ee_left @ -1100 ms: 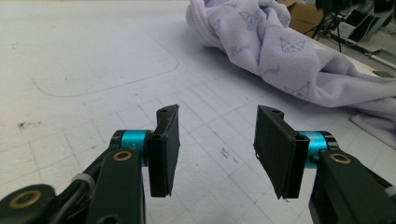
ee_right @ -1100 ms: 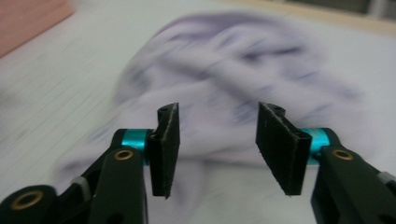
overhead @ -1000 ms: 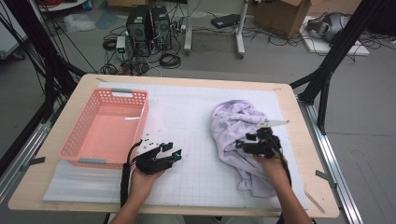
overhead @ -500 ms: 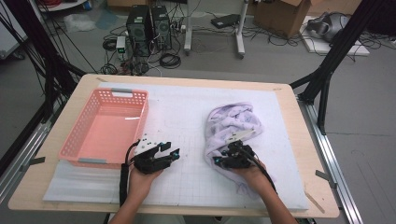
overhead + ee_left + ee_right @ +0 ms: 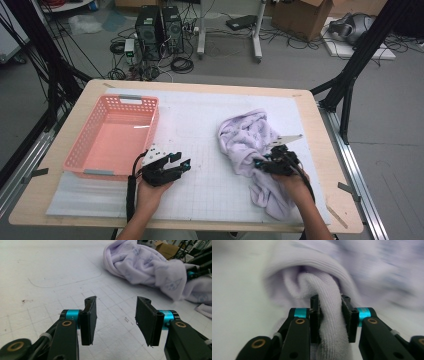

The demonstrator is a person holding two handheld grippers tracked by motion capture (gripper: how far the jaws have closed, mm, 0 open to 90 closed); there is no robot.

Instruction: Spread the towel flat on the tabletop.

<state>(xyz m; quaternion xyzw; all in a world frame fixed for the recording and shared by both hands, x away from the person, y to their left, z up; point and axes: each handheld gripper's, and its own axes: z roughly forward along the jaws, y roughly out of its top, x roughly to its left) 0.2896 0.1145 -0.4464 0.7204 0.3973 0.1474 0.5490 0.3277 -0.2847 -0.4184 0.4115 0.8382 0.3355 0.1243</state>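
Your right tongs (image 5: 331, 320) are clamped on a thick ridge of the towel (image 5: 250, 140), with the fold bulging up between the two pads; they have just been easing a little wider, so the bite is not settled. The towel lies bunched on the counter (image 5: 320, 150) at about 4 o'clock from its centre, one end trailing toward the near edge beside your right wrist.

The risks, as I judge them:
- You hold a rolled bunch, not a flat hem. If you lift now, the roll could slide out through the pads, or come up as a lump.
- The trailing end near the counter's edge could drag off it if you pull toward yourself.
- The right gripper view is blurred, so you are probably moving fast; a quick tug could shake the fold loose.

Your left tongs (image 5: 117, 320) stand half open with nothing between them, low over the mat (image 5: 50, 272) at about 7 o'clock, pointing toward the towel and well apart from it.

The pink basket (image 5: 85, 145) sits at 9 o'clock, just beside the left tongs, and it is empty.
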